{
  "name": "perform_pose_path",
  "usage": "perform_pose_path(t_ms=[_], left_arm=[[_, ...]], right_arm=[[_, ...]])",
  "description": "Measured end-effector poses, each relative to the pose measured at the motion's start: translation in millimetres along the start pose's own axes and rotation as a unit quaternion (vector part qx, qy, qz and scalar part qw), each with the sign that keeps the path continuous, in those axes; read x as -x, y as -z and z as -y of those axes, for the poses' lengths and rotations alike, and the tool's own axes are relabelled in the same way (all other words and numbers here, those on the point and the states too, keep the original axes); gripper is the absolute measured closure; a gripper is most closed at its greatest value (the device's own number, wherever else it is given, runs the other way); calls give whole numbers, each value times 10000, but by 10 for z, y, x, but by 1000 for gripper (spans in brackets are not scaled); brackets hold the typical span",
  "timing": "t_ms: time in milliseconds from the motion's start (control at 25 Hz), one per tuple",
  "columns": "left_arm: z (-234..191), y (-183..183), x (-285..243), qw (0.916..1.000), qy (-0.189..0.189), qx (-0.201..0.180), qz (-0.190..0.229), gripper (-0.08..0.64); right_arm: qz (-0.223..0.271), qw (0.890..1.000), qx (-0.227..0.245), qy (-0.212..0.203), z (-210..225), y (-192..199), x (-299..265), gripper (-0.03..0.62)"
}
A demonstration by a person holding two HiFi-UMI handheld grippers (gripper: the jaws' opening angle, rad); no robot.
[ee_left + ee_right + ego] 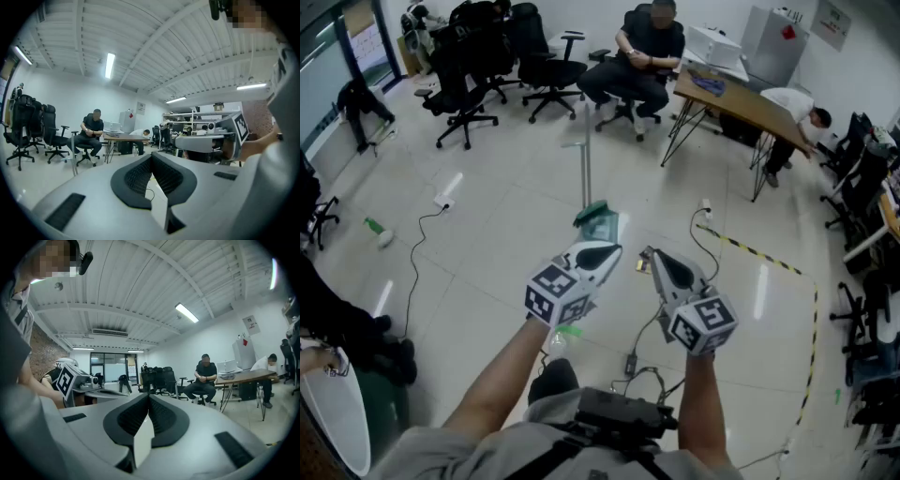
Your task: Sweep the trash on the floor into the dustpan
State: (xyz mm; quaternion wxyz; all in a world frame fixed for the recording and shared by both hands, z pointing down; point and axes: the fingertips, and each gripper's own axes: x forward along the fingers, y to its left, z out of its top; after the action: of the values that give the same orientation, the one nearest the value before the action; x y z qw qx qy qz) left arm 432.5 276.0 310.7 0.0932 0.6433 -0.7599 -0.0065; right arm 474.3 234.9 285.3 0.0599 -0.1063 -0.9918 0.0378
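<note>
1. Left gripper (602,253) is held about level, jaws clenched on nothing.
2. Right gripper (654,258) sits beside it in the same state: jaws pressed together, empty.
3. The dustpan (600,223) stands on the floor (487,272) just ahead of both, its handle (585,159) upright, probably parked that way for an easy grab.
4. For trash, a small scrap (639,266) lies near the right gripper's tip, and a bottle (377,231) lies well off to the left.
5. Sweeping hasn't begun, I'd say. A grab has to come first.
</note>
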Motion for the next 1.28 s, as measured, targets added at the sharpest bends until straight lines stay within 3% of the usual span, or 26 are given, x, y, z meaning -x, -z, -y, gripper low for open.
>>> perform_pose_path(t_ms=[280, 640, 1080, 1280], left_arm=[[-876, -41, -76, 9998, 41, -186, 35, 558], [-2326, -228, -152, 9998, 31, -156, -128, 558], [-3773, -214, -845, 9990, -124, -169, -399, 558], [-4359, -142, -1264, 9961, -175, -245, -828, 558]], right_arm=[[-77, 9999, -1, 64, 103, 50, -873, 592], [32, 10000, -33, 26, 321, -265, -2176, 592], [48, 9997, -220, -65, 1076, -180, -3632, 592], [-156, 9998, -103, -37, 1521, -207, -4291, 592]])
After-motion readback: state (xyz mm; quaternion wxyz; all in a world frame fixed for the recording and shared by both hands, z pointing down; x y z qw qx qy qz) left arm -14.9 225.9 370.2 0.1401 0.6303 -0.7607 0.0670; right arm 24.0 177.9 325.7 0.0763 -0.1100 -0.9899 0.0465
